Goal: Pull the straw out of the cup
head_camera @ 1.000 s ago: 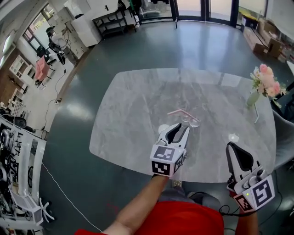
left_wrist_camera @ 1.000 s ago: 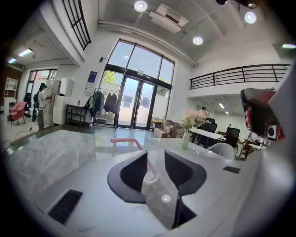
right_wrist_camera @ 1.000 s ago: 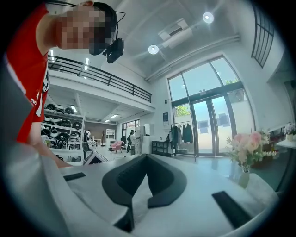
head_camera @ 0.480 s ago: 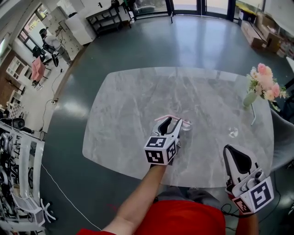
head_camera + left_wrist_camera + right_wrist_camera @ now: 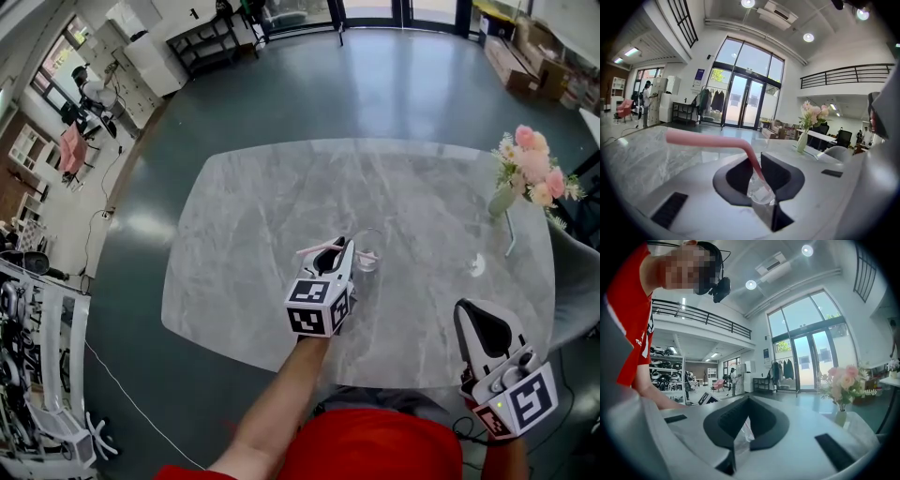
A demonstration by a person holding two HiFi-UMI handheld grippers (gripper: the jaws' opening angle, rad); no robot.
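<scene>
A clear glass cup (image 5: 367, 255) stands near the middle of the grey marble table (image 5: 262, 197). A pink bendy straw (image 5: 317, 249) sticks out of it, its top bent to the left. My left gripper (image 5: 343, 249) has reached the cup's rim. In the left gripper view the straw (image 5: 708, 140) runs down between the jaws of the left gripper (image 5: 757, 163) into the cup (image 5: 761, 190). The jaws are closing, and both pads touch the straw's sides. My right gripper (image 5: 471, 309) hangs shut off the table's near right edge, holding nothing.
A pale green vase of pink flowers (image 5: 525, 178) stands at the table's right edge, also seen in the right gripper view as flowers (image 5: 843, 380). A small clear object (image 5: 477, 267) lies on the table between the cup and the vase. Dark floor surrounds the table.
My left gripper moved forward up to the cup; its jaws spread around the straw and then narrowed onto it. The right gripper stayed at the lower right, barely shifting.
</scene>
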